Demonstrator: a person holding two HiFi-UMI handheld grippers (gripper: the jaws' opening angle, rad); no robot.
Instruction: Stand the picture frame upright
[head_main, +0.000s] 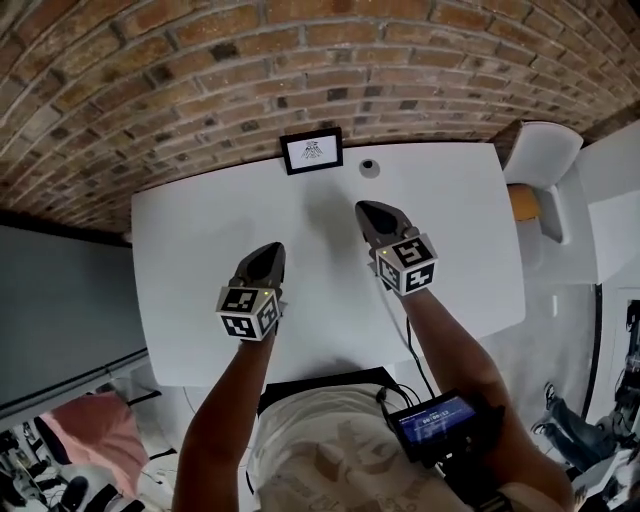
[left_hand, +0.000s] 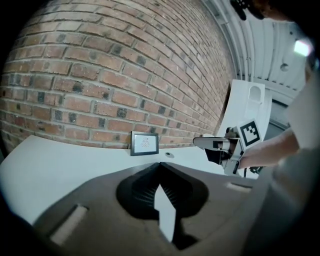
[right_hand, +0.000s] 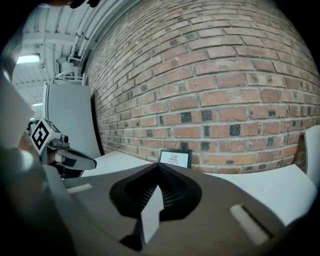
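Looking at the frame (head_main: 312, 151) standing upright at the far edge of the table (head_main: 190, 250), right at the foot of the brick wall (head_main: 200, 80) and facing the person. Showing a thin black border round a white sheet, wider than tall, with a small dark drawing in the middle. Standing well apart from both grippers, with bare white tabletop lying between. Noting a small round thing (head_main: 369, 167) lying on the table just to the frame's right.

Holding the left gripper (head_main: 270, 248) over the middle of the table, nearer the person, tips pointing towards the wall. Pressing its jaws together, tip to tip, with nothing between them. Holding the right gripper (head_main: 367, 207) farther forward and to the right, tips likewise aiming at the far edge, a little right of the frame. Holding those jaws together too, gripping nothing. Stretching both bare forearms out from the body, the right reaching farther than the left. Carrying a marker cube at the rear of each gripper. Hovering over the tabletop or resting on it: cannot tell which.
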